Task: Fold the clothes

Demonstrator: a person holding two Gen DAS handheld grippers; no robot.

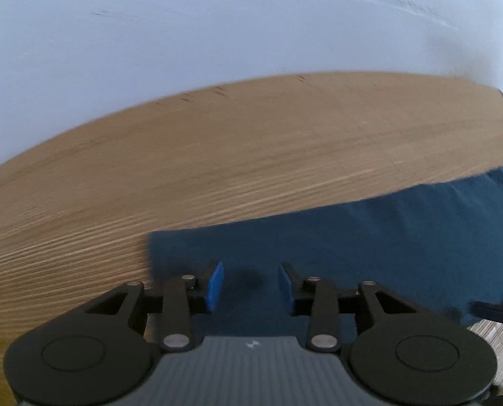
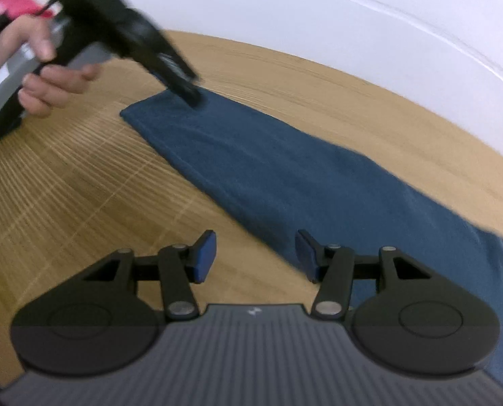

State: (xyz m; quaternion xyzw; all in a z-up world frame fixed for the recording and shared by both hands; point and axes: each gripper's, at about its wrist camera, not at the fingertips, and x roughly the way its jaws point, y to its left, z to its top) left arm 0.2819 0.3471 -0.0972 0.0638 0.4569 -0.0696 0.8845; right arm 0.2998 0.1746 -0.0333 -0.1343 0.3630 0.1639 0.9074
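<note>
Dark teal cloth folded into a long strip on a wood-grain table

Right tool [image 2: 255, 255], blue pads apart and empty, hangs over the strip's hem at 6 o'clock; the soft cloth [image 2: 285, 176] runs toward 10 o'clock, where the left tool [image 1: 250, 286], partly open, hovers above its squared corner; striped table [image 1: 217, 155] beyond.

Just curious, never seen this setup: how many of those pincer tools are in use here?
2. The left gripper sits over the far end of the blue cloth; the right gripper is at its near edge. None hidden, apparently.
</note>
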